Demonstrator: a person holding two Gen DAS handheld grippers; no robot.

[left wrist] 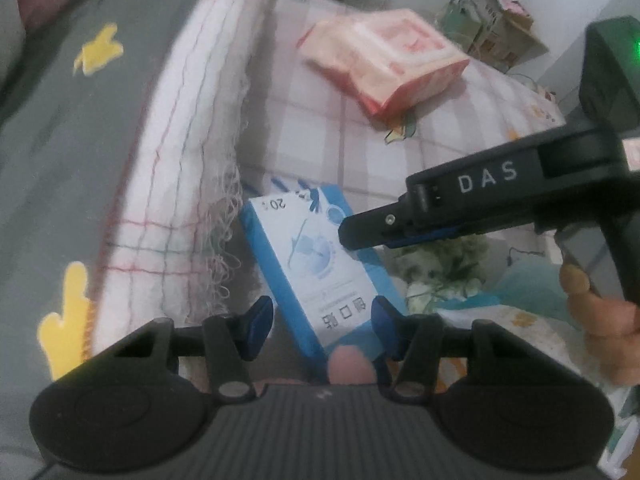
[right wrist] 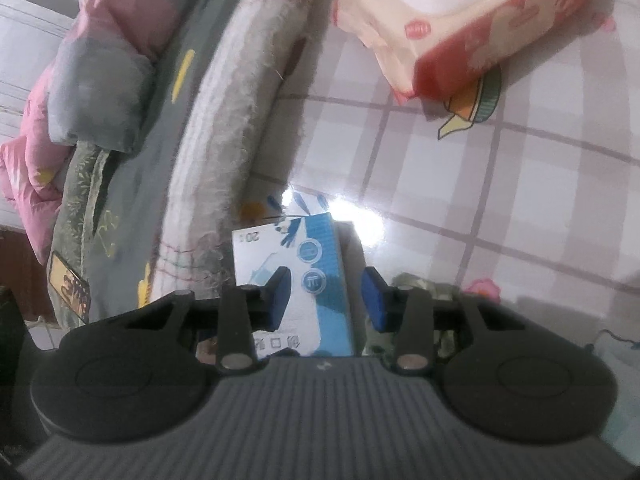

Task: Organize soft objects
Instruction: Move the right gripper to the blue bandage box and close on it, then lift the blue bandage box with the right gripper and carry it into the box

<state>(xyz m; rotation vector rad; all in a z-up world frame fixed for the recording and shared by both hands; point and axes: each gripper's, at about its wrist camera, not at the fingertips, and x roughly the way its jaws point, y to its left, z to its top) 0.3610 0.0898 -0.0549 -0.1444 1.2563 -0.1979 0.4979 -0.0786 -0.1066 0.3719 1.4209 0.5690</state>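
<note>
A blue and white box (left wrist: 320, 276) lies on the checked tablecloth between the fingers of my open left gripper (left wrist: 320, 328), near their tips. In the right wrist view the same box (right wrist: 296, 280) lies between the open fingers of my right gripper (right wrist: 326, 298). The right gripper also shows in the left wrist view (left wrist: 360, 234), low over the box's far right side. A folded white towel (left wrist: 192, 152) with red lines and a frayed edge lies left of the box on a grey cloth (left wrist: 68, 140) with yellow shapes. A pink tissue pack (left wrist: 388, 60) lies farther back.
The checked tablecloth (right wrist: 520, 200) covers the surface. A pink and grey quilt (right wrist: 80, 80) is piled at the far left. Cardboard boxes (left wrist: 496, 20) stand in the back corner. A green patterned cloth (left wrist: 444, 268) lies right of the box.
</note>
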